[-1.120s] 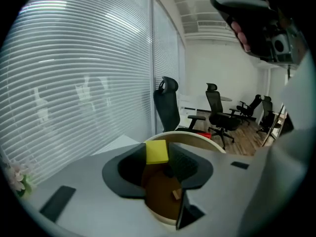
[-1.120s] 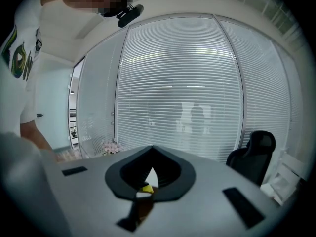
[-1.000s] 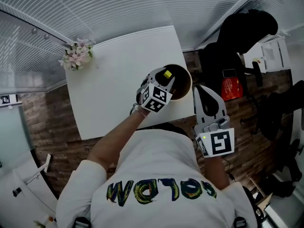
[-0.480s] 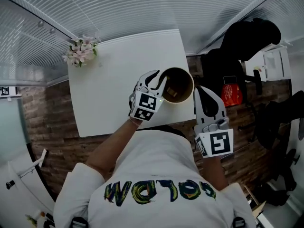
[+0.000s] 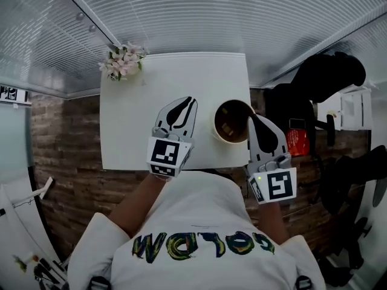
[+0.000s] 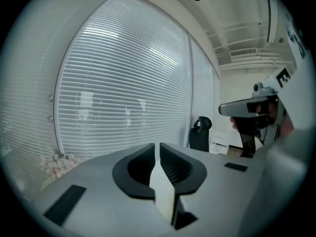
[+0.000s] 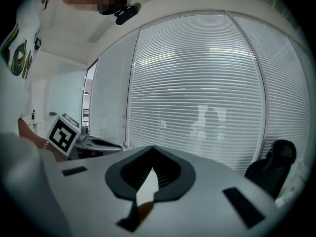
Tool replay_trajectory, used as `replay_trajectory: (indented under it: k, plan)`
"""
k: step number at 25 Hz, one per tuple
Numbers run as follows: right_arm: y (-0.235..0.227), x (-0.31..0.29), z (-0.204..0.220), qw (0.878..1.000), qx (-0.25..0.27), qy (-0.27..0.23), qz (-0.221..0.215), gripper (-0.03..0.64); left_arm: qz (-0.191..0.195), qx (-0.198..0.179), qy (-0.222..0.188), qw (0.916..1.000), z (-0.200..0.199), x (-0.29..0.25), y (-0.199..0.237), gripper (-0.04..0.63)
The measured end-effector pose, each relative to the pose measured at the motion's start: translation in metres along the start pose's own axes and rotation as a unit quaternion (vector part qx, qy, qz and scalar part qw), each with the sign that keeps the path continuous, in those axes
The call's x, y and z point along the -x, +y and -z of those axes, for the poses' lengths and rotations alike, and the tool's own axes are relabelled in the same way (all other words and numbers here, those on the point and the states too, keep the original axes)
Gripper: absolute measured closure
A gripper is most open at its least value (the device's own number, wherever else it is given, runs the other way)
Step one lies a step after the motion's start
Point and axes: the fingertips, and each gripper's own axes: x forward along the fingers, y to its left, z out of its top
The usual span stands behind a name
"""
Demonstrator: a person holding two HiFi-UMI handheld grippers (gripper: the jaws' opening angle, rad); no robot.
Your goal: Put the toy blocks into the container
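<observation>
The small toy blocks (image 5: 228, 127) show only as pale boxy shapes and seem to lie inside the round tan container (image 5: 214, 125), which stands at the right edge of the white table (image 5: 133, 138). They are judged light, rigid and smooth-faced, so any block is best pinched across two flat opposite sides. The left gripper (image 6: 157, 147) is held over bare tabletop just left of the container, its jaws closing with nothing between them, while the right gripper (image 7: 151, 149), beside the container's right rim, is clenched on nothing.
</observation>
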Motion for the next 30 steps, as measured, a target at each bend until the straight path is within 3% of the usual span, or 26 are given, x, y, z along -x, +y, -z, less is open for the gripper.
replay_trajectory:
  k: [9, 19, 30]
  plan:
    - [0.035, -0.027, -0.027, 0.999, 0.011, -0.015, -0.049, 0.609, -0.070, 0.039, -0.044, 0.9958, -0.032, 0.068, 0.053, 0.577]
    - [0.067, -0.035, -0.038, 0.996, 0.013, -0.018, -0.087, 0.609, -0.080, 0.059, -0.085, 0.9915, -0.053, 0.113, 0.064, 0.580]
    - [0.076, -0.032, -0.046, 0.995, 0.017, -0.026, -0.091, 0.609, -0.080, 0.057, -0.099, 0.9902, -0.059, 0.122, 0.061, 0.580]
